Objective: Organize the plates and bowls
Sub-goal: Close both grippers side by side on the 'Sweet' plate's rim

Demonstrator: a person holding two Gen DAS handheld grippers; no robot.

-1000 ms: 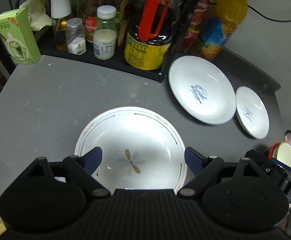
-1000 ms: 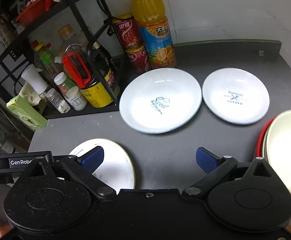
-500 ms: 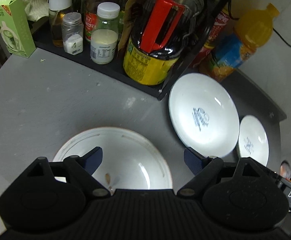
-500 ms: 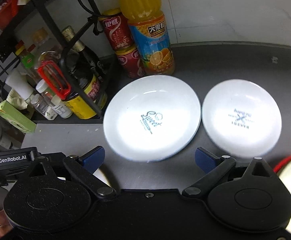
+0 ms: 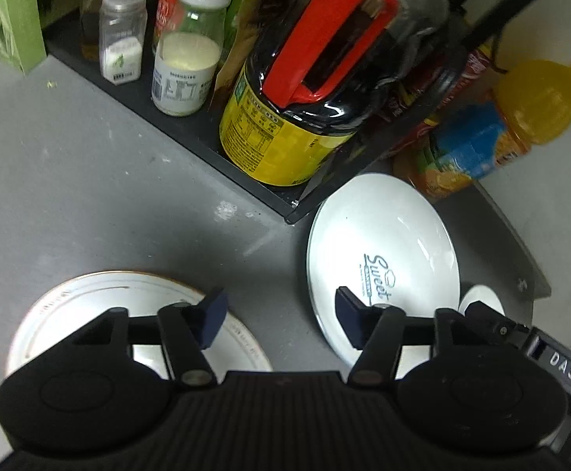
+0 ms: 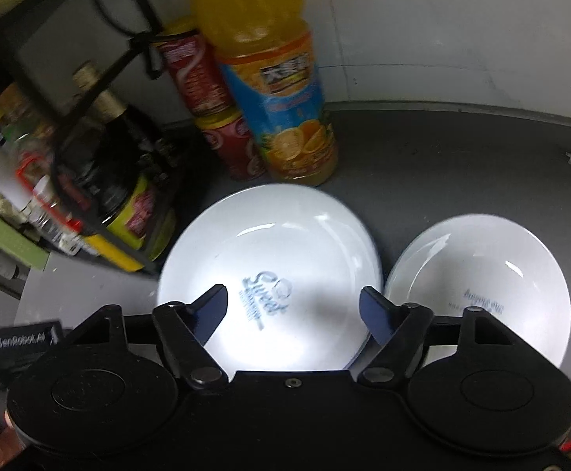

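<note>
White and glossy, the "Sweet"-printed plate (image 6: 285,271) lay beside the juice bottle (image 6: 269,78), under the right tool (image 6: 293,306), its empty jaws closing.

Black two-finger left gripper (image 5: 281,316) angled downward, jaws closing, black two-finger right gripper (image 6: 293,308) likewise closing, apparently gripping nothing

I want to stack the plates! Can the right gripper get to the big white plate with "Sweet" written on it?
Probably yes. The right gripper hangs just over the Sweet plate with nothing between them. Its jaws are closing, empty so far. The smaller plate sits close beside, so that edge looks tight.
</note>
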